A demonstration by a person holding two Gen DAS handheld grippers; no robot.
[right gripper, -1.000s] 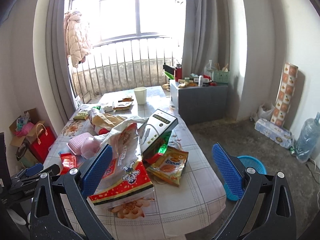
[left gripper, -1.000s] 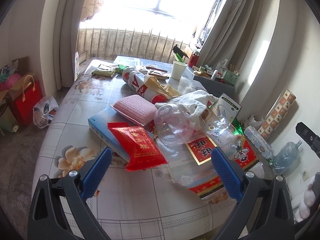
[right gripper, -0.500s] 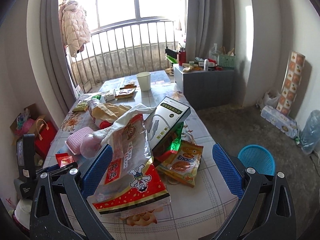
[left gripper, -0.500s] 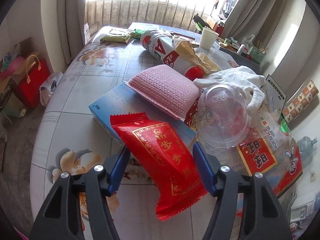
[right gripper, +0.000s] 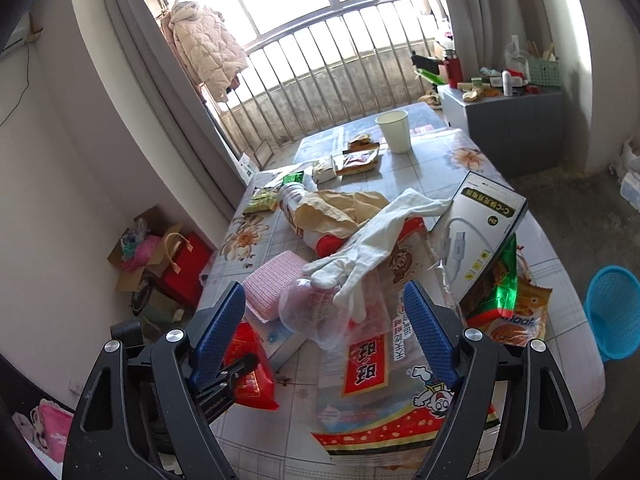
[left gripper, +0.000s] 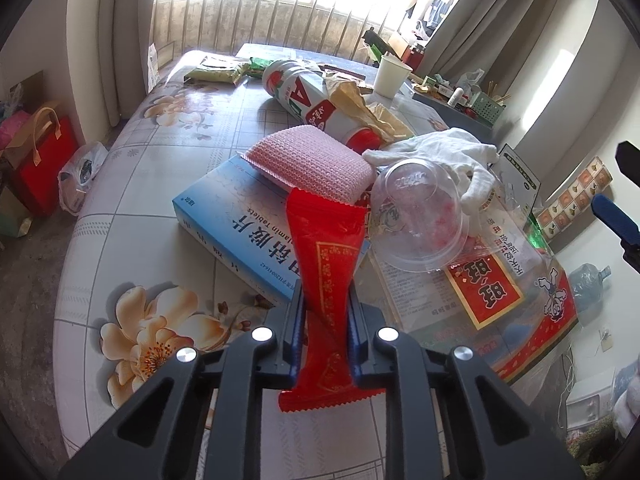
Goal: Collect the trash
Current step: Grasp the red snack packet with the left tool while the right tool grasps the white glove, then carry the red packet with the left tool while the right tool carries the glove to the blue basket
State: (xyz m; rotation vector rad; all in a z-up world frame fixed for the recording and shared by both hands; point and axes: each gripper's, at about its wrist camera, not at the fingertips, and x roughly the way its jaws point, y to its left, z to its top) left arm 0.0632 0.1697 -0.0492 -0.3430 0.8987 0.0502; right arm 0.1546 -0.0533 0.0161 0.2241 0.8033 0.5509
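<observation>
The left hand-held gripper has just closed on the red foil snack wrapper, lying on the blue tablet box, to lift it; the right hand-held gripper, jaws closing, holds nothing.

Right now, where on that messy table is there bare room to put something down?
The table's left strip beside the blue box is bare, and so is the far right part between the paper cup and the cable box. The middle, around the clear cup, is crowded.
</observation>
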